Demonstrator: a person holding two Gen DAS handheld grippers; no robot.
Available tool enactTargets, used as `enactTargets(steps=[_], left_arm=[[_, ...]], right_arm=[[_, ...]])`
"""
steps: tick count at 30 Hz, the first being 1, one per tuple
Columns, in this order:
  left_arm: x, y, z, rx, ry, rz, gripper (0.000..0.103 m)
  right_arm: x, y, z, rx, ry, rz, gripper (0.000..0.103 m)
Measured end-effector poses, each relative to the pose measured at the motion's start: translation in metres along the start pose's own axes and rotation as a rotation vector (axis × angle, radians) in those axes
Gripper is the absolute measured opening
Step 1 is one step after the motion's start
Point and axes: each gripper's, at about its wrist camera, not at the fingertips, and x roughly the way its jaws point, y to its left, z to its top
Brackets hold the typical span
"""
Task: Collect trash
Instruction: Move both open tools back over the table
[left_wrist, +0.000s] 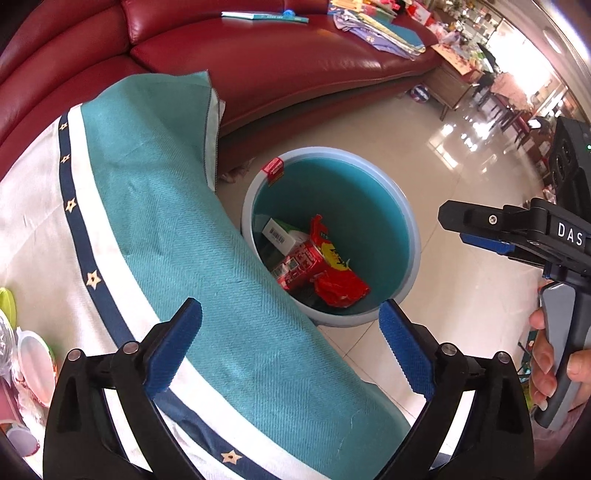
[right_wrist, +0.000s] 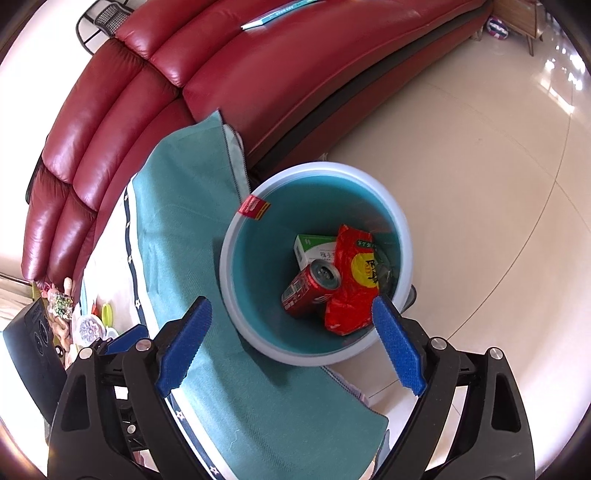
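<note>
Both claws empty above round teal plastic bin (right_wrist: 258, 332) on tiled floor, beside the cloth-covered worktop (left_wrist: 155, 206).
Bin holds one red drink can (right_wrist: 308, 291), one red crinkled wrapper (right_wrist: 354, 280), one green-white carton (right_wrist: 314, 249); left claw (left_wrist: 291, 347) and right claw (right_wrist: 291, 343) both spread apart.

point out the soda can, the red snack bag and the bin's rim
soda can (right_wrist: 314, 291), right wrist view, on its red side wall
red snack bag (right_wrist: 354, 291), right wrist view, on its yellow label patch
bin (right_wrist: 229, 295), right wrist view, on the pale rim's left edge
</note>
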Motion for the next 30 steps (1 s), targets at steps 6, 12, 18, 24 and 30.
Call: enactTargets(steps=[6,12,18,24,30], left_arm=[[-0.028,0.023,-0.031,-0.049,-0.032,0.031,0.096],[-0.056,0.057,-0.071,-0.128,-0.051,0.074,0.097],[-0.086,0.099,-0.114,-0.22,-0.076,0.118,0.097],[-0.12,0.145,-0.158,-0.318,-0.122,0.172,0.097],[-0.145,0.196,-0.206,-0.439,-0.177,0.187,0.097]], right_arm=[[0.0,0.029,-0.02,-0.055,0.021,0.022,0.084],[0.007,0.062,-0.046,-0.115,0.055,0.044,0.084],[0.019,0.109,-0.076,-0.203,0.104,0.071,0.084],[0.036,0.16,-0.105,-0.281,0.158,0.102,0.084],[0.058,0.222,-0.143,-0.371,0.229,0.131,0.084]])
